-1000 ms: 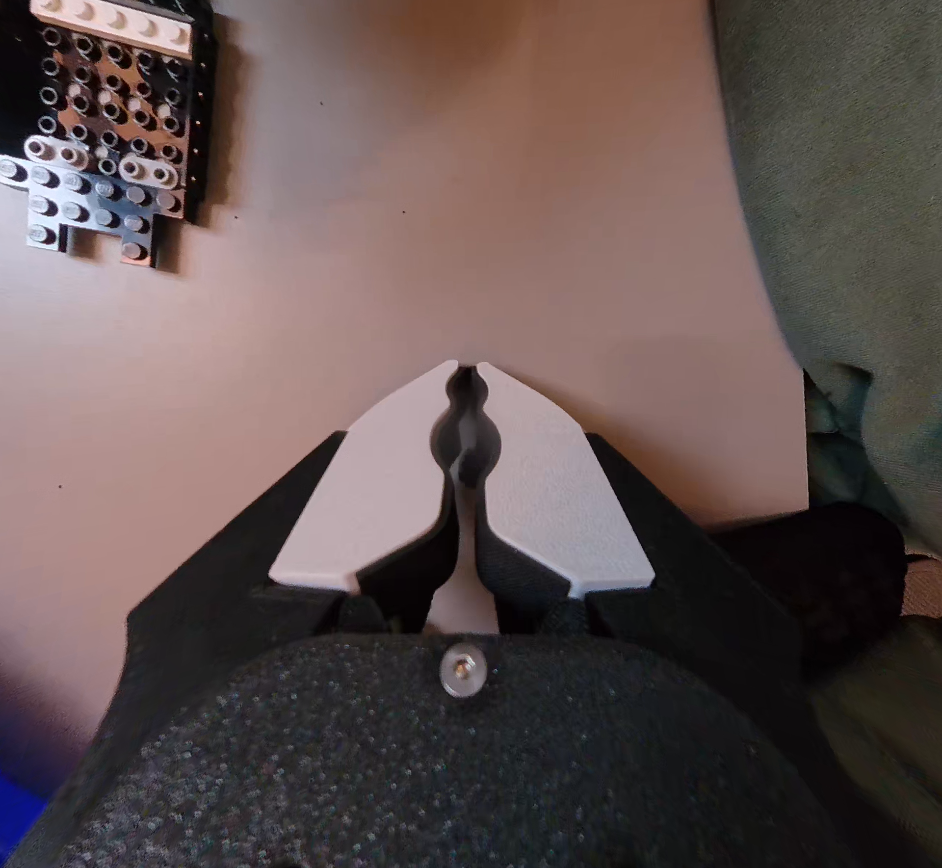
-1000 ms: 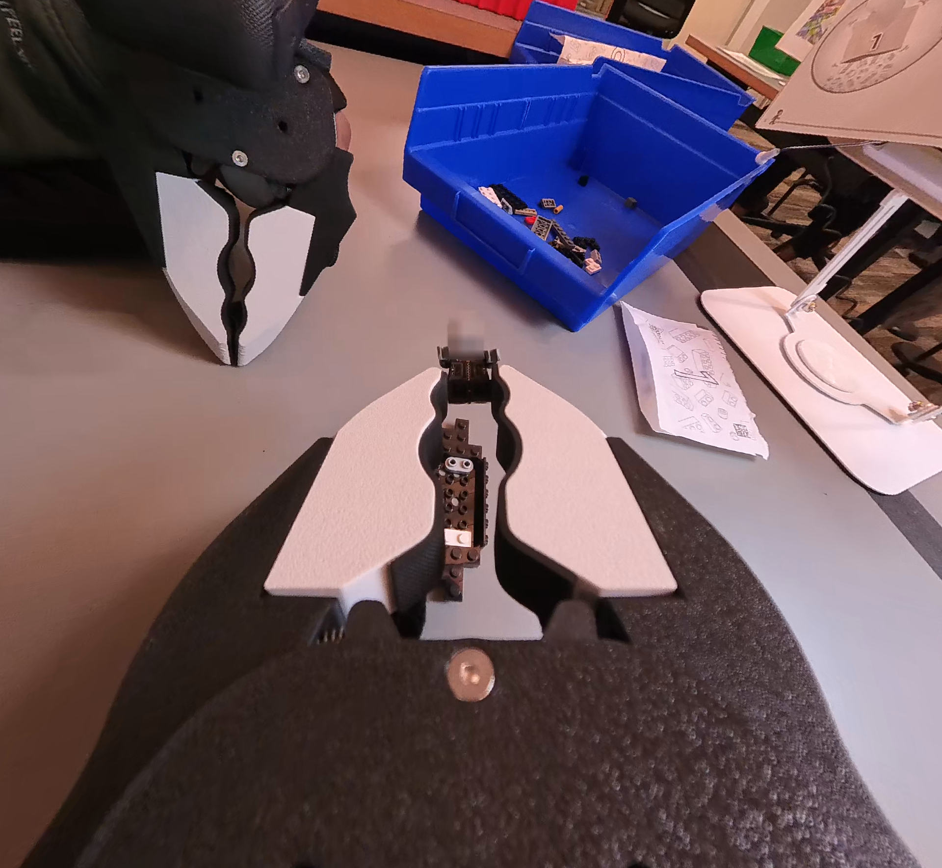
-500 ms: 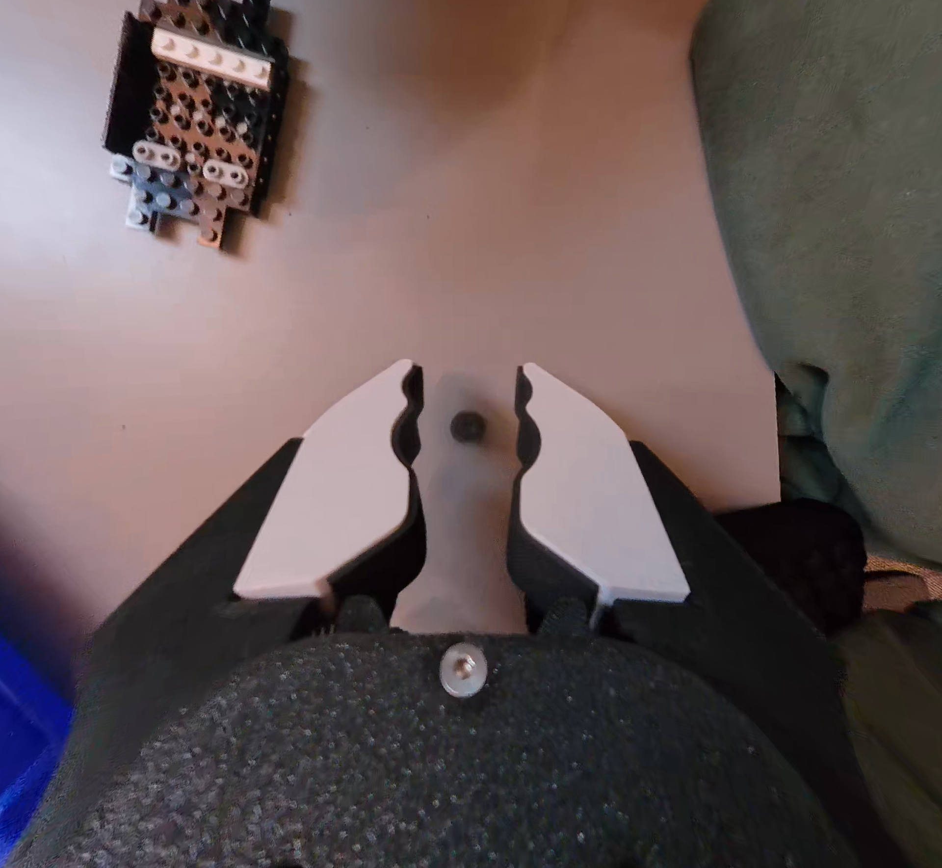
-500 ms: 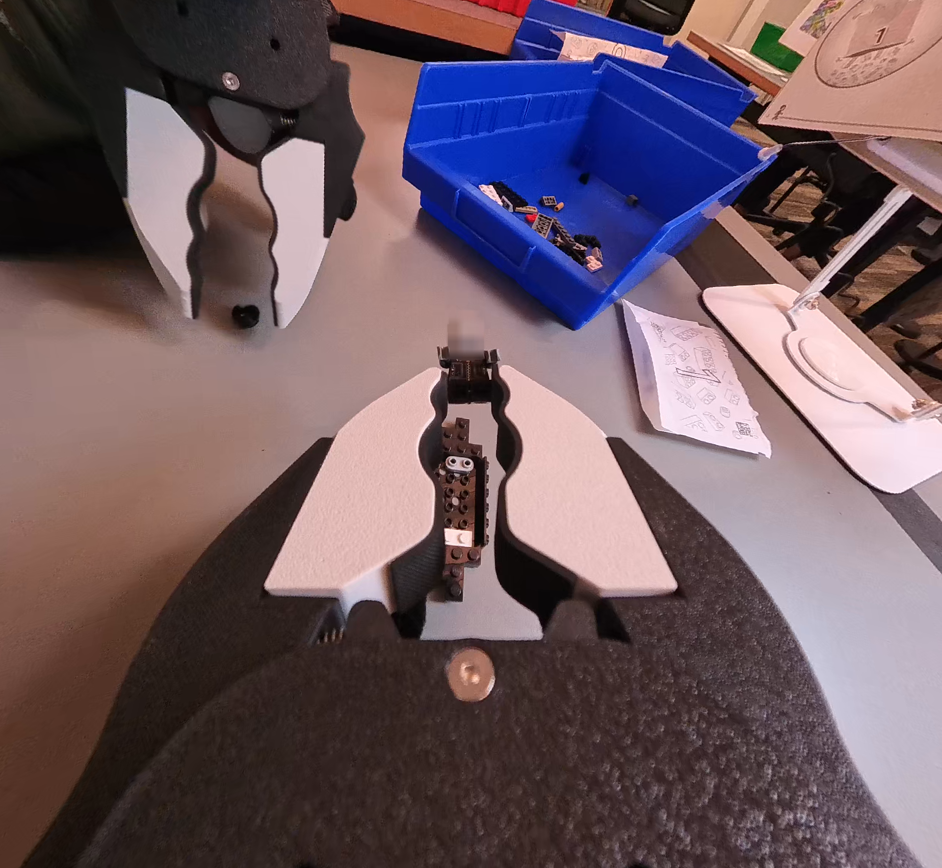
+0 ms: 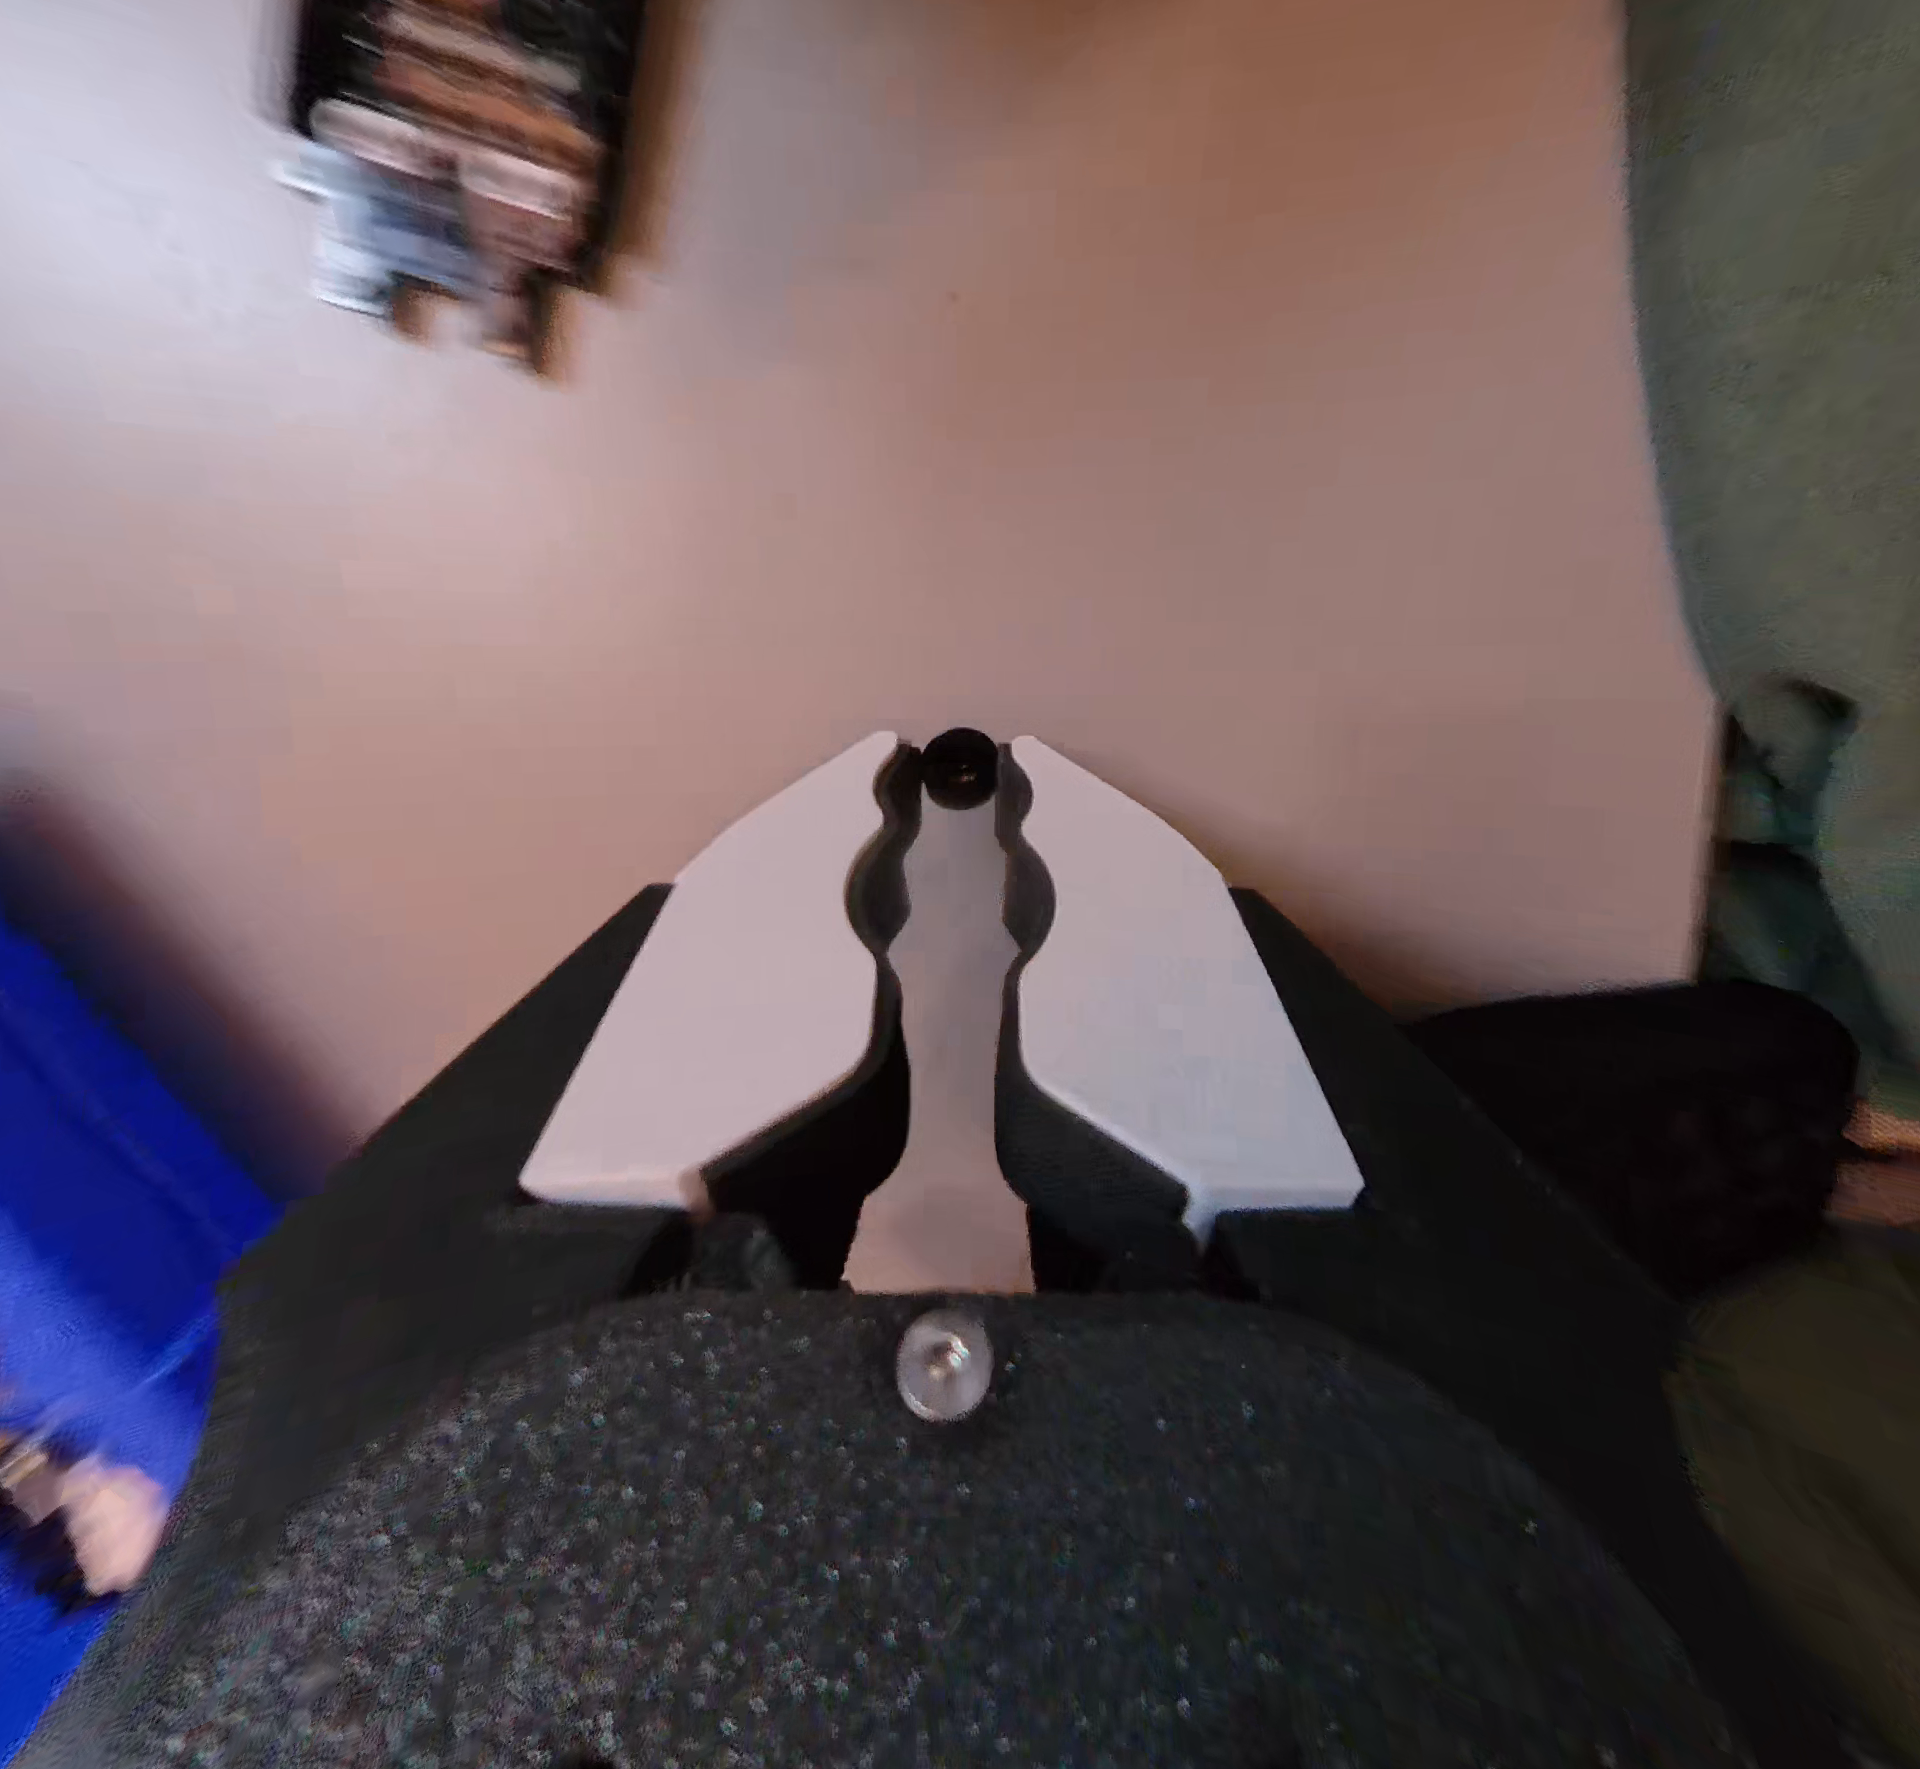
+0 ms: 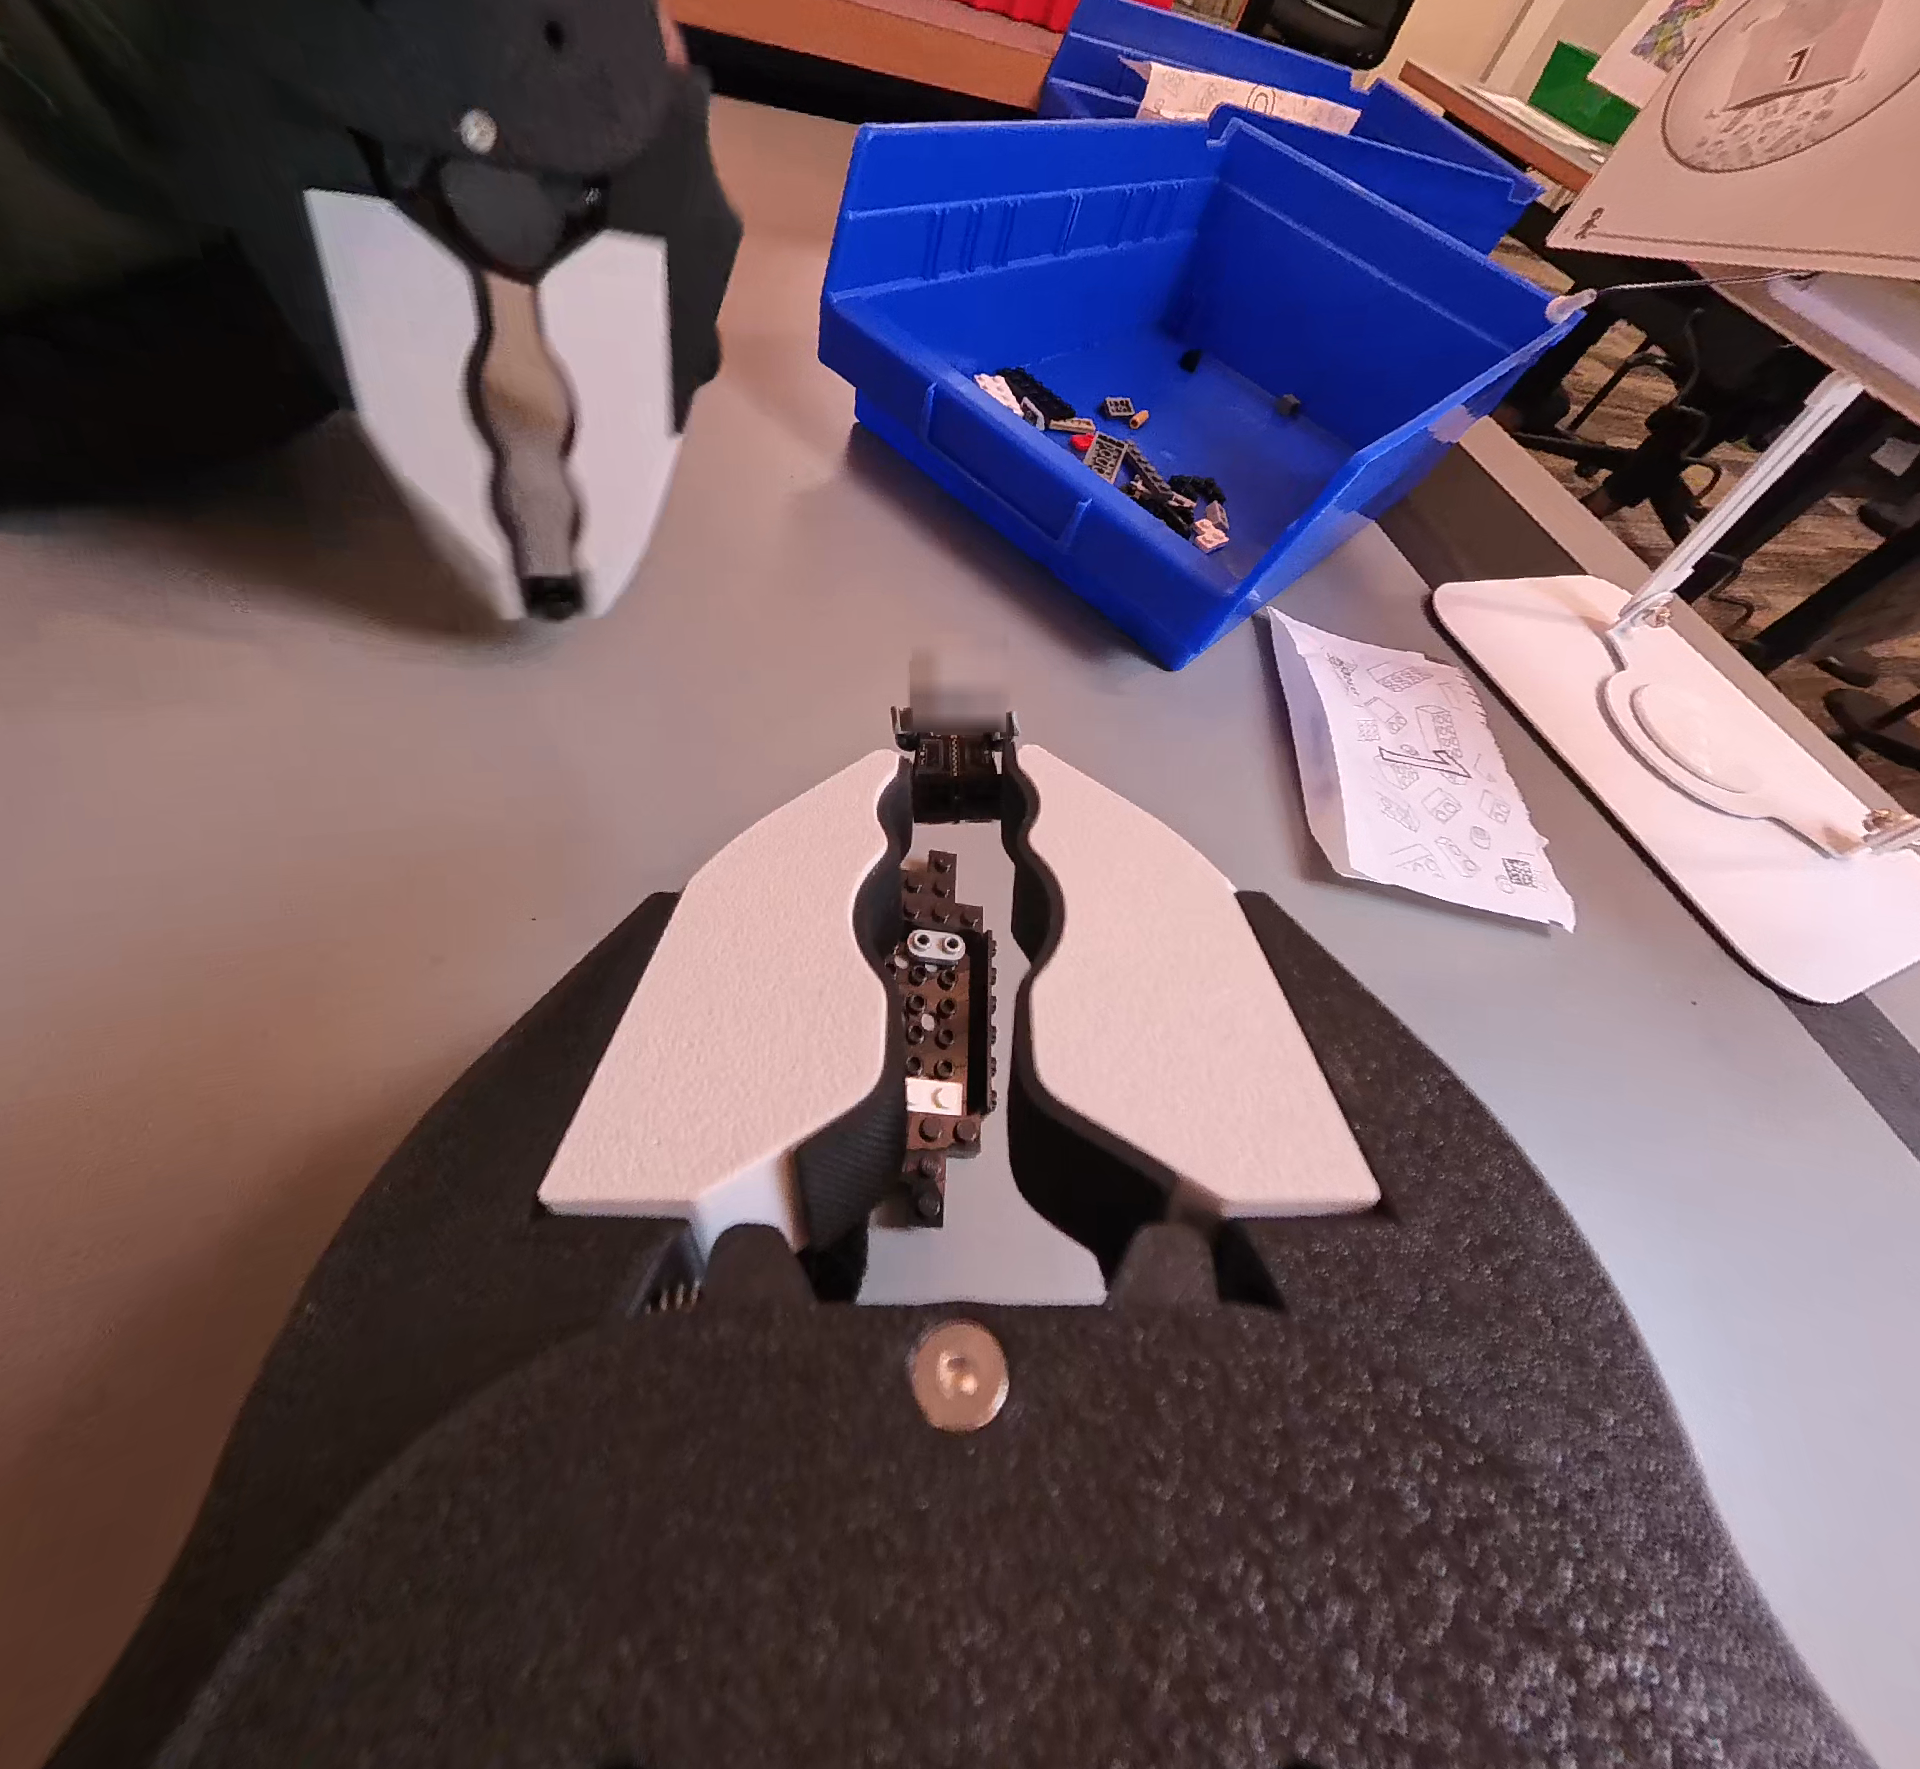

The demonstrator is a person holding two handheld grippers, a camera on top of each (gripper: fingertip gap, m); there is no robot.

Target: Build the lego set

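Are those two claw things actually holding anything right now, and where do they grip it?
Yes. The left gripper pinches a small black round piece at its fingertips. The right gripper clamps a dark brick assembly by the end between its fingertips.

Print noted on three items, none transcribed: white instruction sheet (image 6: 1413,763) with brick drawings on the grey table (image 6: 312,784), propped booklet page (image 6: 1766,57) with a circular graphic, paper (image 6: 1226,93) in the rear blue bin (image 6: 1299,119)

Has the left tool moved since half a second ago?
Yes. In the right wrist view the left tool has shifted right, toward the blue bin, and its fingers have closed onto the small black piece.
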